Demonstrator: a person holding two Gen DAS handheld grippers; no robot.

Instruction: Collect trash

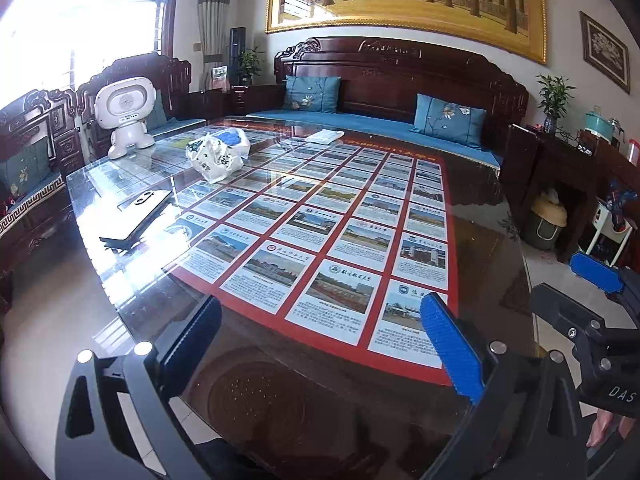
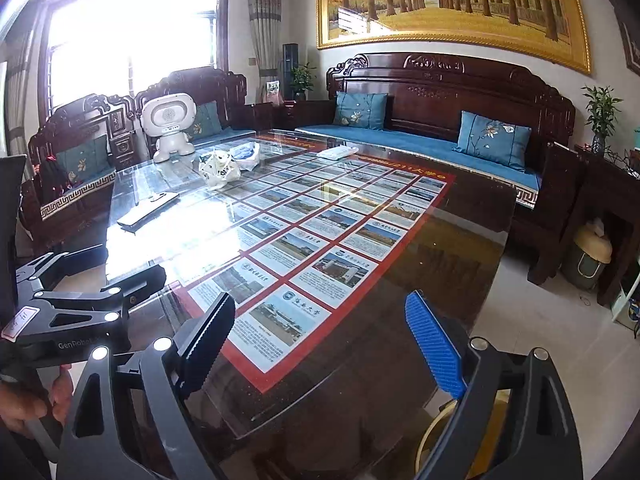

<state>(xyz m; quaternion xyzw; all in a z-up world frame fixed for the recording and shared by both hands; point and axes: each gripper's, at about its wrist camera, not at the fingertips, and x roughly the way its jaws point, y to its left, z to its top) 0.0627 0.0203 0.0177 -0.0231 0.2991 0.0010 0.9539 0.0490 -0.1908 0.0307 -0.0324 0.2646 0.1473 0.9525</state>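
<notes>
A crumpled white plastic bag (image 1: 214,160) lies on the far left part of the glass table (image 1: 476,208), with a blue-and-white wrapper (image 1: 234,138) just behind it. Both show in the right wrist view, the bag (image 2: 220,170) and the wrapper (image 2: 246,154). A flat white packet (image 1: 326,136) lies near the table's far edge; it also shows in the right wrist view (image 2: 338,153). My left gripper (image 1: 324,340) is open and empty above the near table edge. My right gripper (image 2: 320,340) is open and empty, also at the near edge, far from the trash.
A white toy robot (image 1: 126,114) stands at the far left corner. A dark tablet (image 1: 138,214) lies on the left side. A bin with a yellow lid (image 1: 548,216) stands on the floor at right. A wooden sofa (image 1: 400,92) and chairs surround the table.
</notes>
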